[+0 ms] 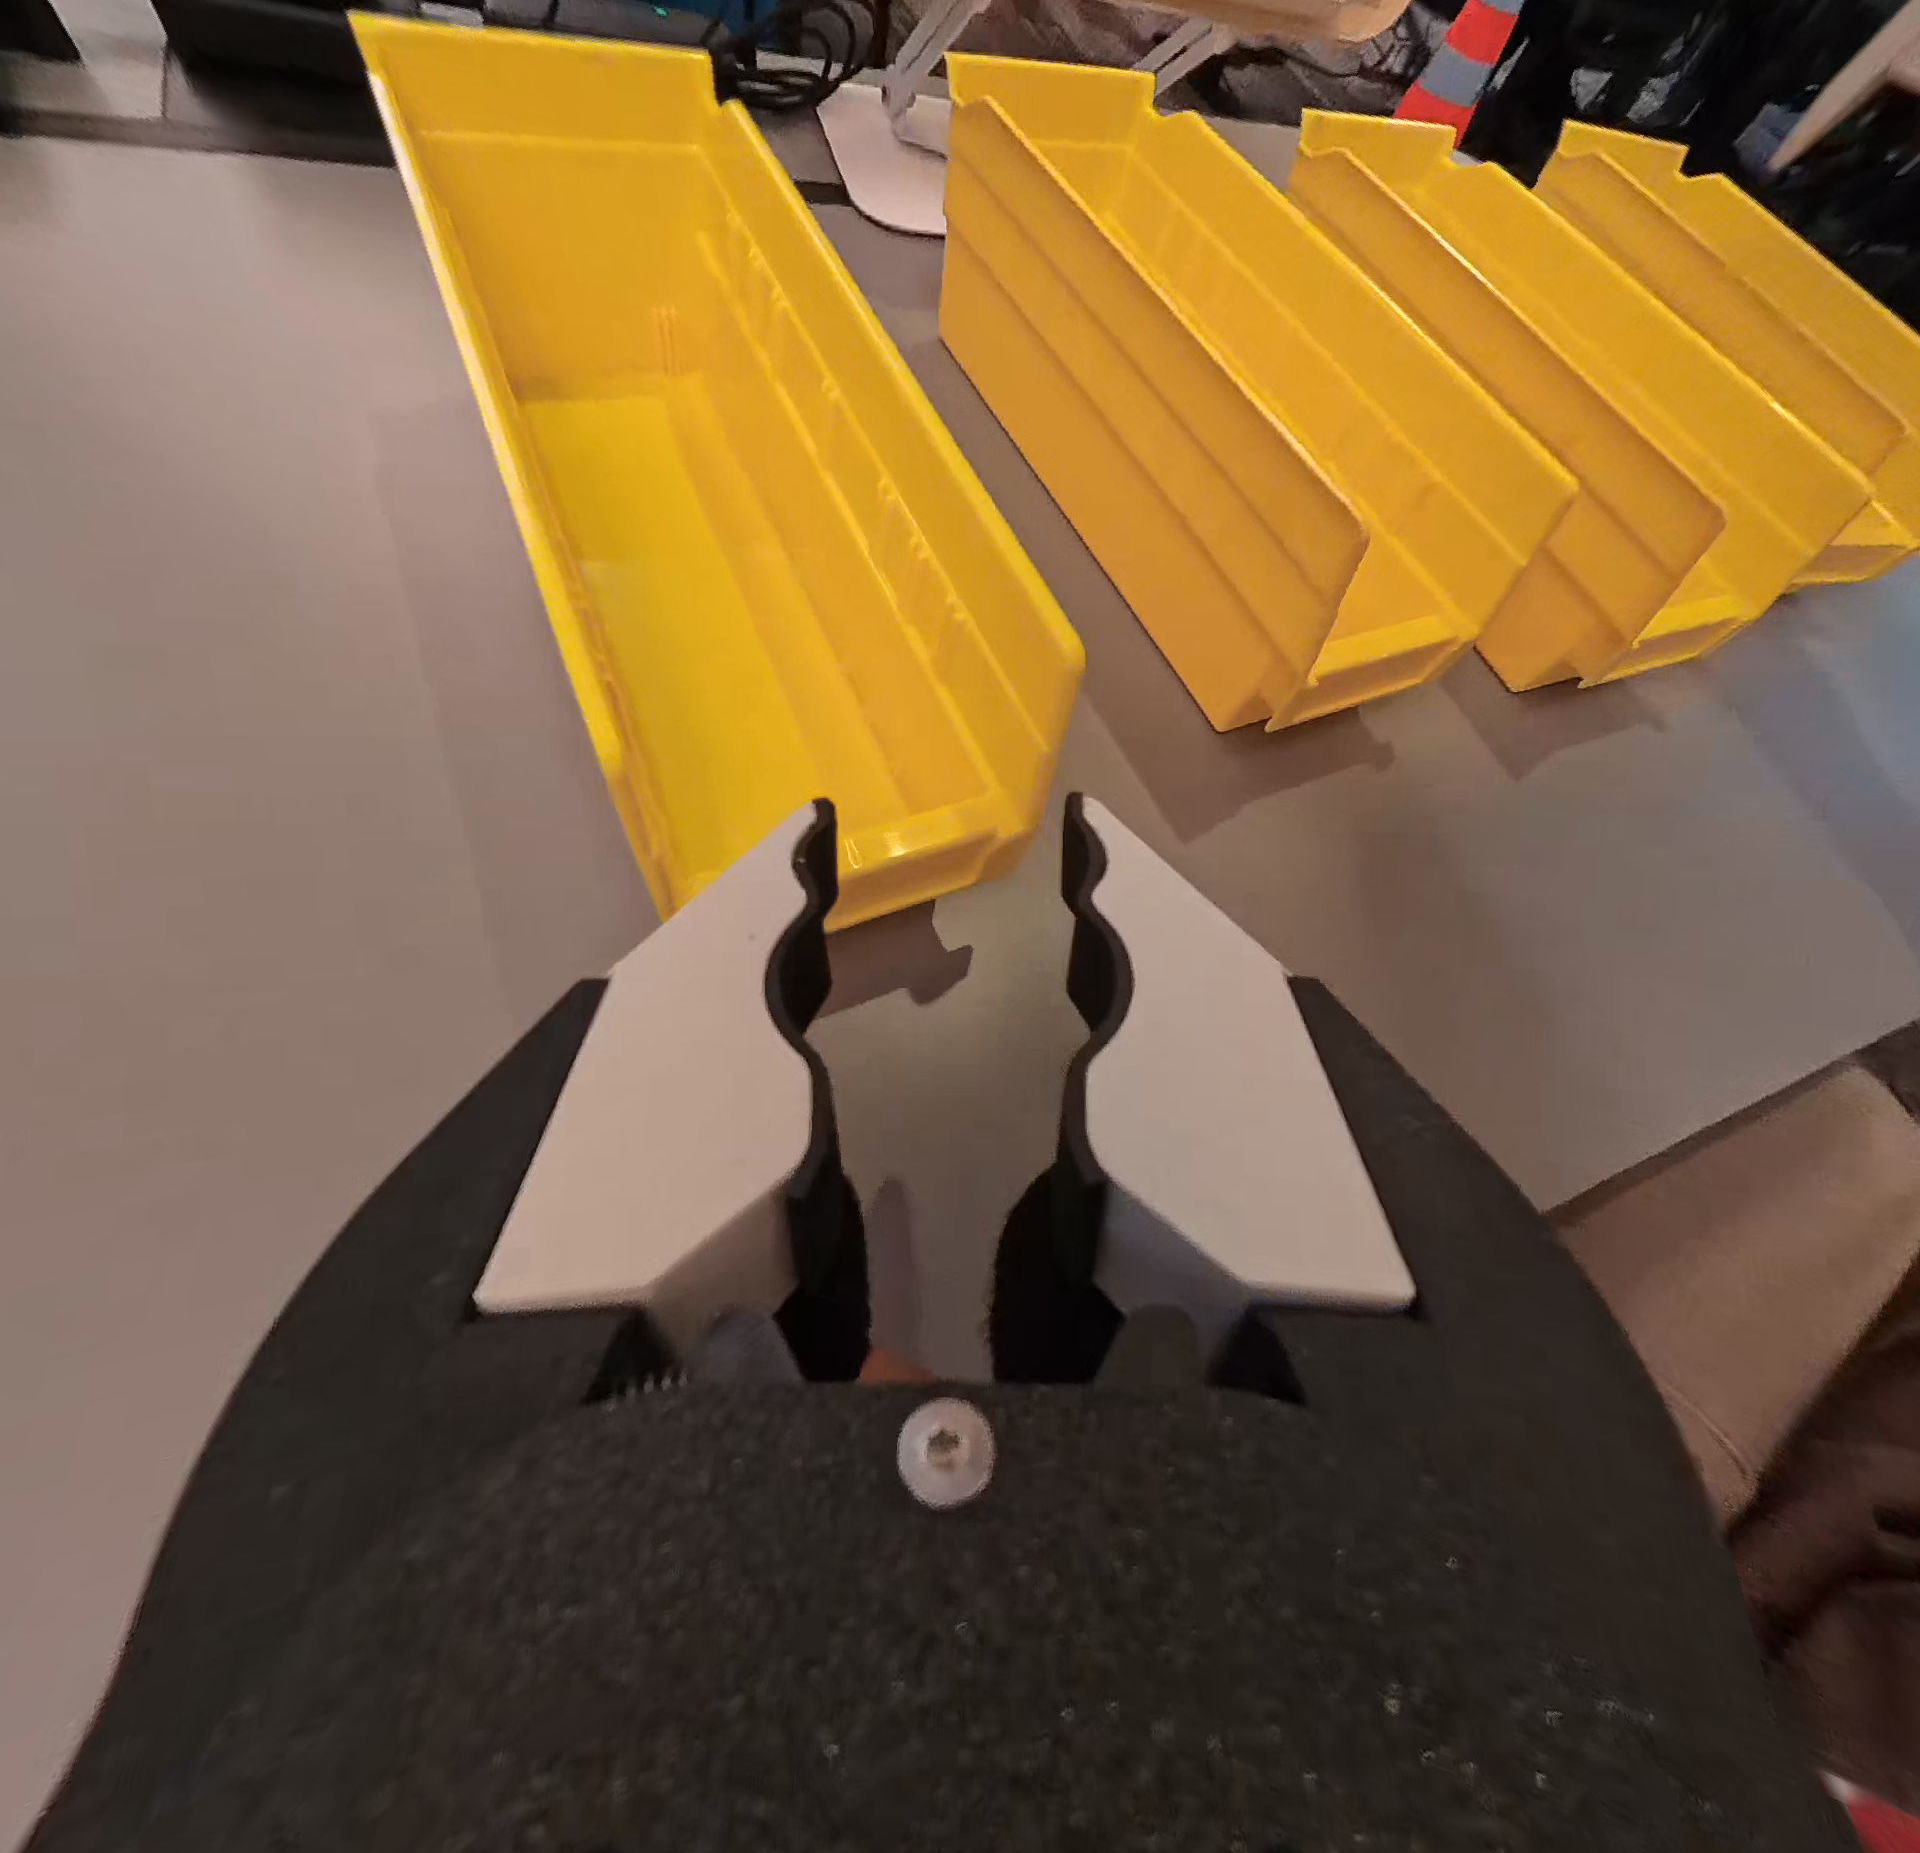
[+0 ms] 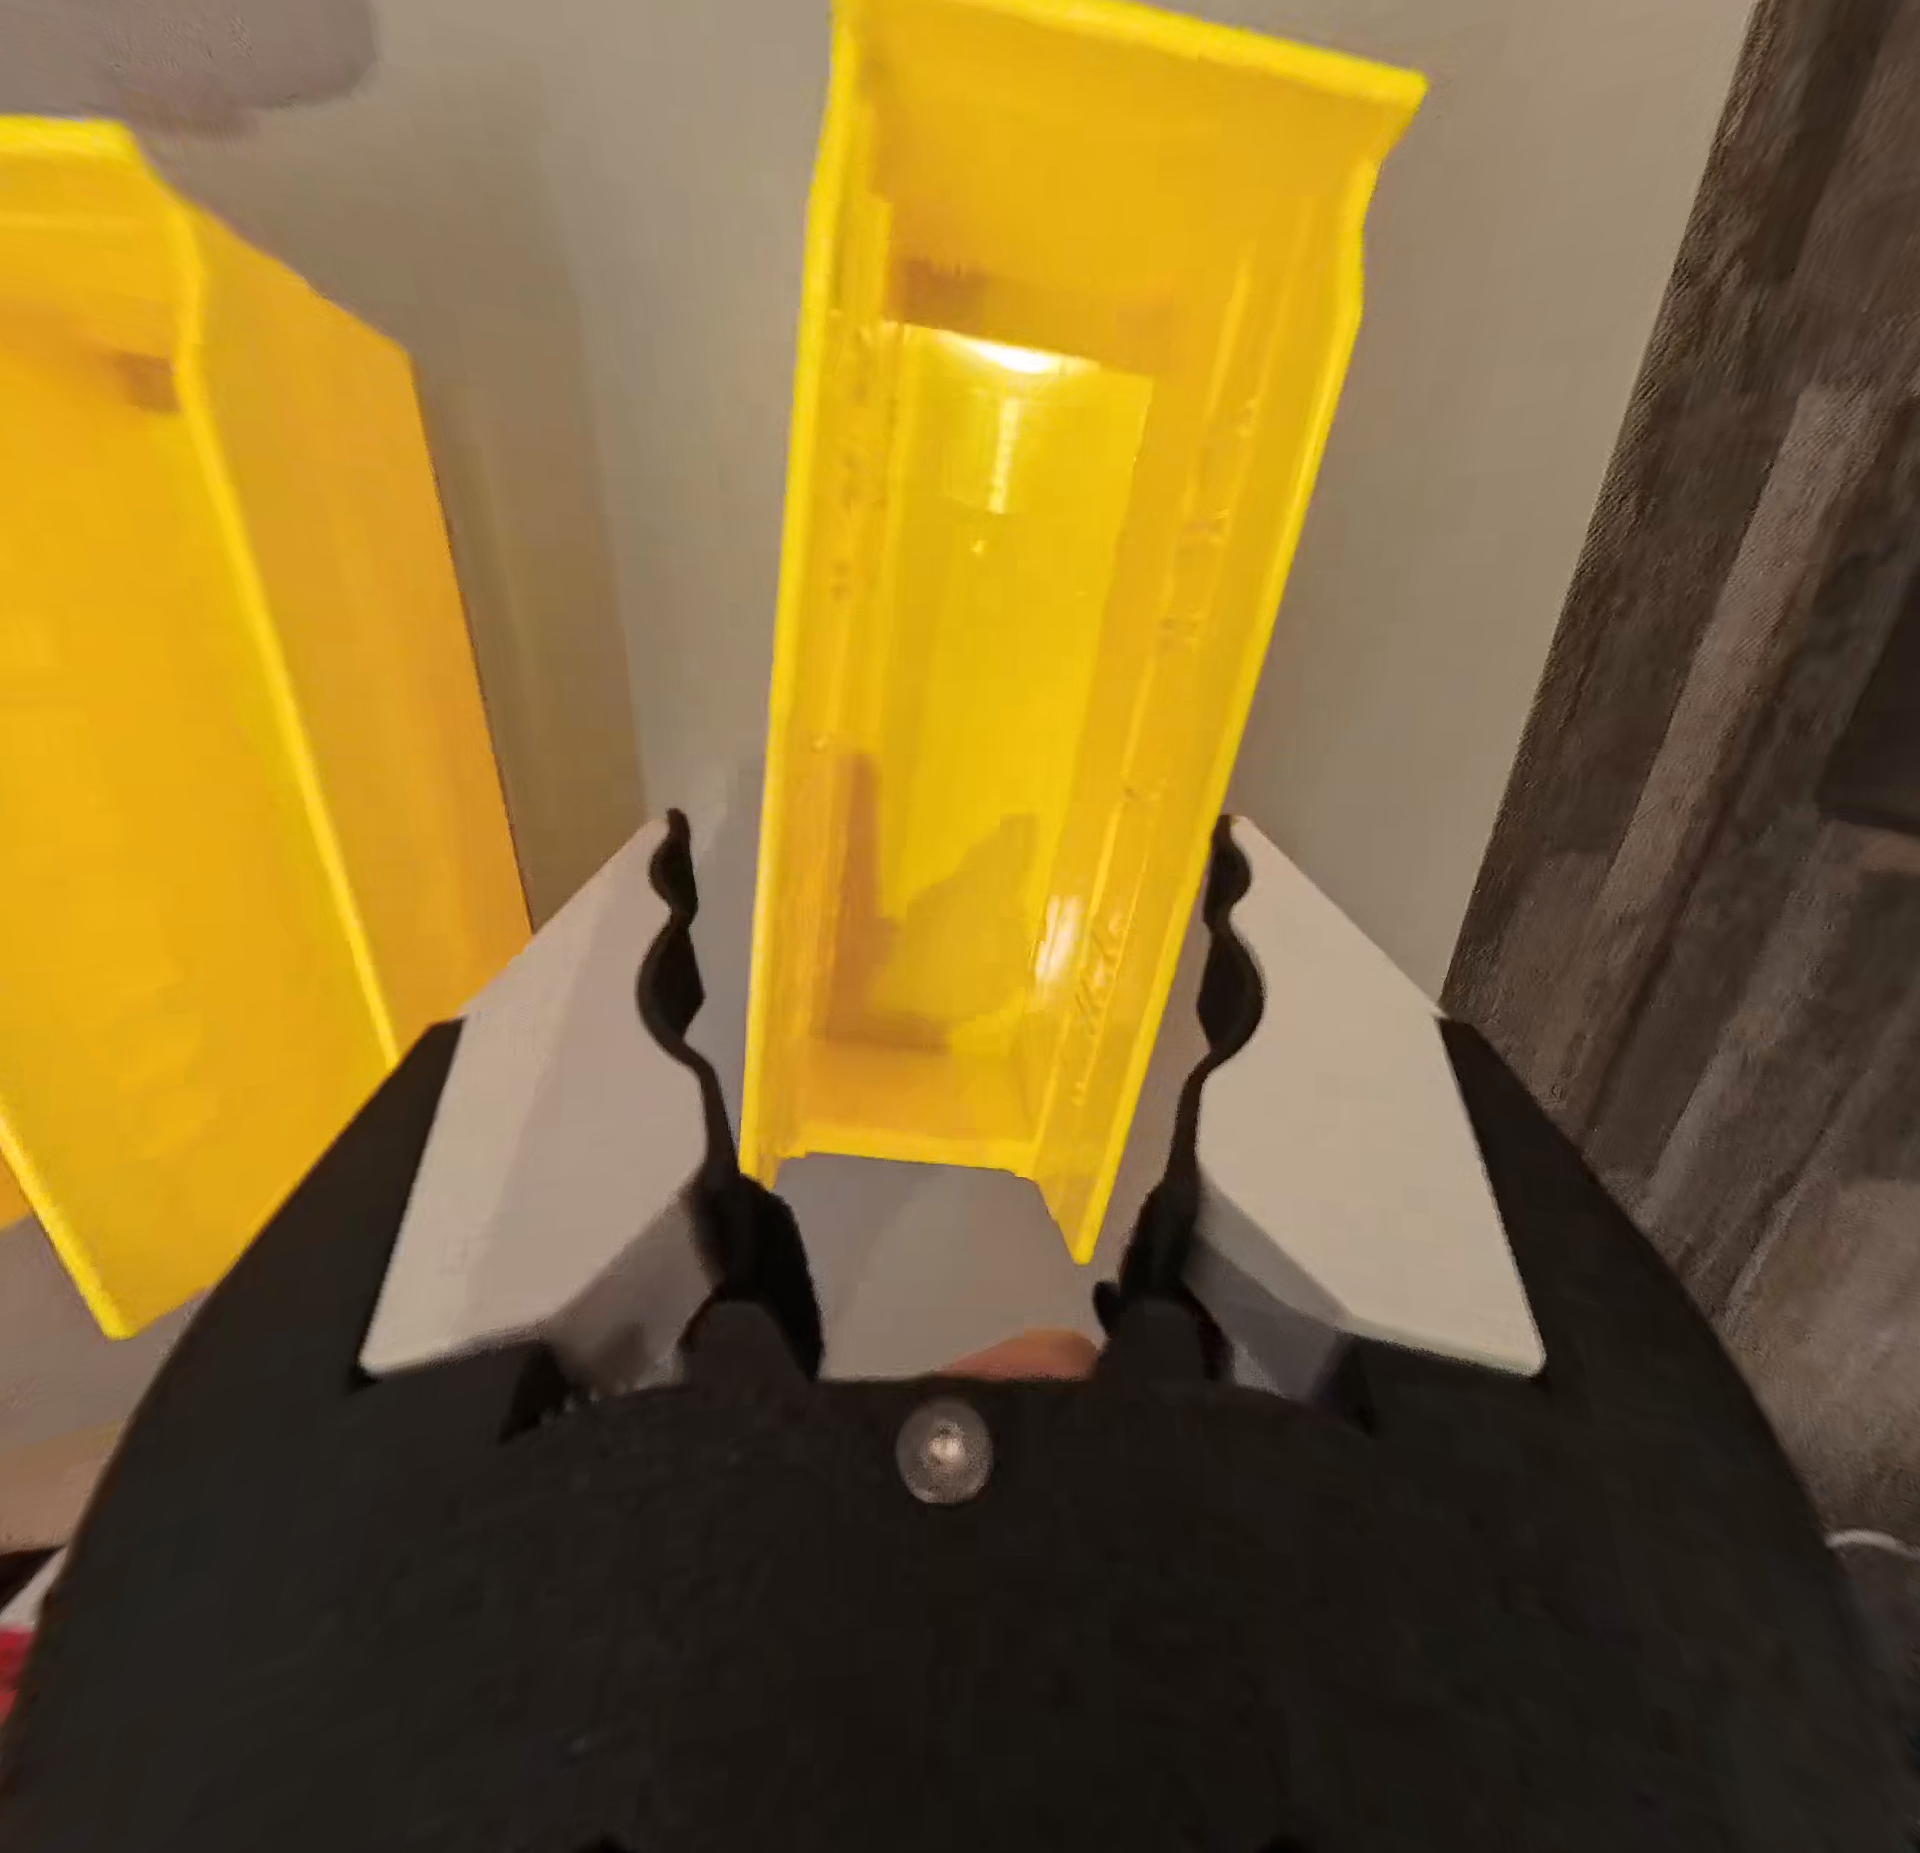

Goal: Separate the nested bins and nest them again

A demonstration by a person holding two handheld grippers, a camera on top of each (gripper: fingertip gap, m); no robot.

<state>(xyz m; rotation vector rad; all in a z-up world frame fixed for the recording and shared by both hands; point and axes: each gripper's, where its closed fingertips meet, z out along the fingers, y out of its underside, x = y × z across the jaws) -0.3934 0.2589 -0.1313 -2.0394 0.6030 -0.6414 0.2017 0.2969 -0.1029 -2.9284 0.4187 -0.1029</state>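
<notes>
**Four bins laid out apart, both grippers open at their near ends**

The grey table [image 1: 239, 577] carries four yellow bins side by side, each with a strip of bare tabletop between it and the next. None sits inside another, so the separating half of the task looks finished and the nesting half not yet begun; the even row, open sides up and short fronts toward the person, probably leaves each one easy to take by its near lip.

In the left wrist view the largest-looking bin [image 1: 665, 473] lies nearest, with the second bin [image 1: 1153, 453], third bin [image 1: 1507, 432] and far bin [image 1: 1766, 349] stepping away to the right. A white lamp base [image 1: 894, 172] stands beyond them.

The left gripper [image 1: 948, 837] has its fingers parted with nothing between them. It hangs just short of the nearest bin's front lip: one fingertip overlaps the lip's corner in the picture, while the gap itself looks onto bare table beside the bin's right front corner. Whether that tip touches the plastic cannot be told.

In the right wrist view, the right gripper [image 2: 951, 847] is spread wider, and a narrow bin [image 2: 1049, 598] runs lengthwise away from it. Its near end lies within the gap, both side walls inside the fingers and clear of them, so nothing is held. A neighbouring bin [image 2: 208, 681] sits to the left, and the table edge falls away to dark floor [image 2: 1714, 660] on the right.
</notes>
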